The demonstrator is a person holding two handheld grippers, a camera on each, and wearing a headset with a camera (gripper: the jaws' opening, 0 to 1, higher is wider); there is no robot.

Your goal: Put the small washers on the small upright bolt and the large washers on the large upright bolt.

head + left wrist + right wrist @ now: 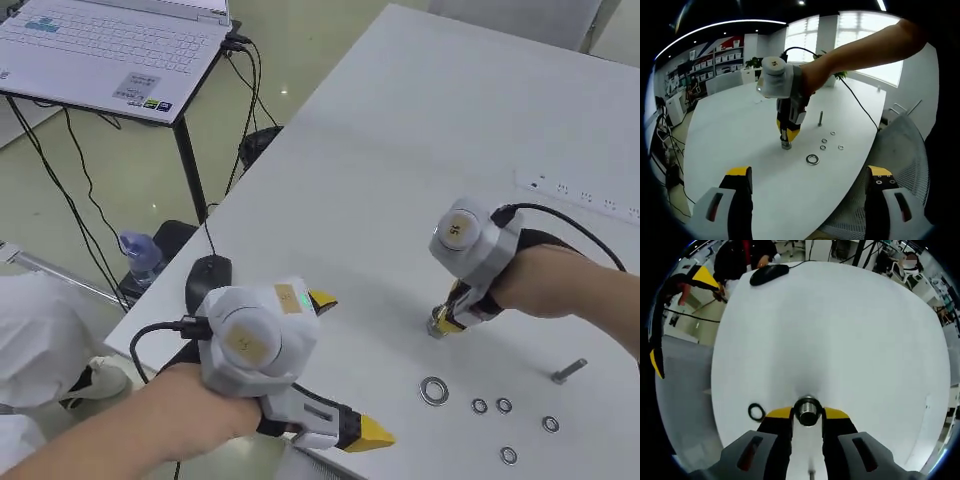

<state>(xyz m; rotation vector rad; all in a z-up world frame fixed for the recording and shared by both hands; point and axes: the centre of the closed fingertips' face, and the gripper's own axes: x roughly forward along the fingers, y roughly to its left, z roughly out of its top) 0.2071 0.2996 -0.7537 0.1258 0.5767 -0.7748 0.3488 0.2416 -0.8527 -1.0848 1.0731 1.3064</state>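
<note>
Right tongs (447,320) pinch the large bolt (807,411), holding it upright on the white worktop (400,150). The left tongs (345,365) hang spread and empty near the worktop's edge. 1 large washer (433,390) lies flat just beside the large bolt, the small bolt (820,118) stands upright further off, and 4 small washers (480,405) lie scattered between them. The risk, as I judge it, is that letting go of the large bolt off-plumb could topple it, so that it rolls into the washers. Flat, thin washers may also slip from the tongs' tips.
</note>
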